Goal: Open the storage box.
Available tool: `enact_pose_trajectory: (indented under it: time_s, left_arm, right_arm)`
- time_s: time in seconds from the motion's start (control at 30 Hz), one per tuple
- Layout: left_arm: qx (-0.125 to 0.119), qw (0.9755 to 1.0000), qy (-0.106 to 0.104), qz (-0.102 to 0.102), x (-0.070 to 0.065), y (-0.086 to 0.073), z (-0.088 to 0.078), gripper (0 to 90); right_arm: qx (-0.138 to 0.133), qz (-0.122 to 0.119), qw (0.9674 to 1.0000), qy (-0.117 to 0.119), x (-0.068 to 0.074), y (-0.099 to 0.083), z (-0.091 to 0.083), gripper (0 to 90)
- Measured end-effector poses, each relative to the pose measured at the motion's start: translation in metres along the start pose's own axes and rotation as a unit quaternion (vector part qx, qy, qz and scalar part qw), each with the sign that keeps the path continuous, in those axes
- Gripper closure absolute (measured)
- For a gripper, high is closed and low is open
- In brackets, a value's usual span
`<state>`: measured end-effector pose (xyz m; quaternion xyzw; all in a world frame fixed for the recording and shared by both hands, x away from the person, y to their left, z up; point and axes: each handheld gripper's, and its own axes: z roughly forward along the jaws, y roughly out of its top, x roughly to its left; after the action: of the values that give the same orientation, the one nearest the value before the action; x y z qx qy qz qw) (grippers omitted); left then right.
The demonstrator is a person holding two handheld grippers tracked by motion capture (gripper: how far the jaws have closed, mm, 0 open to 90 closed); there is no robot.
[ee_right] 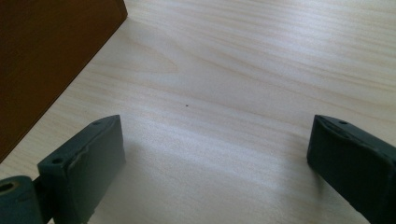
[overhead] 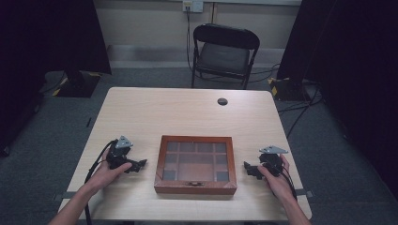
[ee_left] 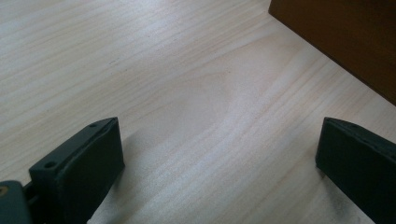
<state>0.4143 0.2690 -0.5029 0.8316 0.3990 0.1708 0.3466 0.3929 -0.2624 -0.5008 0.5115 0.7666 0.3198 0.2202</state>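
A brown wooden box (overhead: 195, 164) with a glass lid over several compartments lies shut at the table's front middle, a small latch on its near side. My left gripper (overhead: 139, 165) rests on the table to the box's left, jaws wide open and empty. In the left gripper view the box's side (ee_left: 345, 37) fills the upper right corner, beyond the gripper (ee_left: 219, 163). My right gripper (overhead: 248, 167) sits to the box's right, also open with nothing between its jaws. The right gripper view has the box wall (ee_right: 46, 60) at the upper left, ahead of the gripper (ee_right: 217, 161).
The light wooden table (overhead: 187, 112) has a round cable hole (overhead: 222, 101) near its far edge. A black folding chair (overhead: 224, 54) stands behind the table. Dark curtains hang at both sides, and cables lie on the grey floor at the right.
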Motion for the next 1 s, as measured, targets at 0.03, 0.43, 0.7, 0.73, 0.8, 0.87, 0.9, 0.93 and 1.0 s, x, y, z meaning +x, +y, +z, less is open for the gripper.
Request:
enact_pose_trajectory:
  time_s: [0.03,0.43,0.7,0.73,0.8,0.87,0.9,0.93,1.0]
  left_arm:
    - [0.0,1.0,0.0,0.0,0.0,0.0,0.0,0.1]
    - [0.007,0.9999,-0.011,-0.003,0.0,0.008,-0.005,21.8]
    - [-0.008,0.9997,-0.022,-0.01,-0.006,0.015,-0.013,21.1]
    - [-0.009,0.9996,-0.025,-0.008,-0.007,0.016,-0.014,21.1]
    - [-0.01,0.9992,-0.037,-0.011,-0.008,0.019,-0.016,21.9]
    - [-0.015,0.9986,-0.05,-0.012,-0.011,0.025,-0.021,22.6]
    - [-0.015,0.9986,-0.05,-0.012,-0.011,0.025,-0.021,22.8]
    - [-0.02,0.9984,-0.051,-0.011,-0.013,0.027,-0.023,22.8]
    - [-0.028,0.998,-0.055,-0.008,-0.017,0.03,-0.026,23.0]
  right_arm:
    - [0.0,0.0,1.0,0.0,0.0,0.0,0.0,3.4]
    - [0.0,0.0,1.0,0.0,0.0,0.0,0.0,3.3]
    - [0.0,0.0,1.0,0.0,0.0,0.0,0.0,3.3]
    - [0.0,0.0,1.0,0.0,0.0,0.0,0.0,3.3]
    - [0.0,0.0,1.0,0.0,0.0,0.0,0.0,3.3]
    - [0.0,0.0,1.0,0.0,0.0,0.0,0.0,3.3]
    - [0.0,0.0,1.0,0.0,0.0,0.0,0.0,3.3]
    - [0.0,0.0,1.0,0.0,0.0,0.0,0.0,3.3]
    - [0.0,0.0,1.0,0.0,0.0,0.0,0.0,3.3]
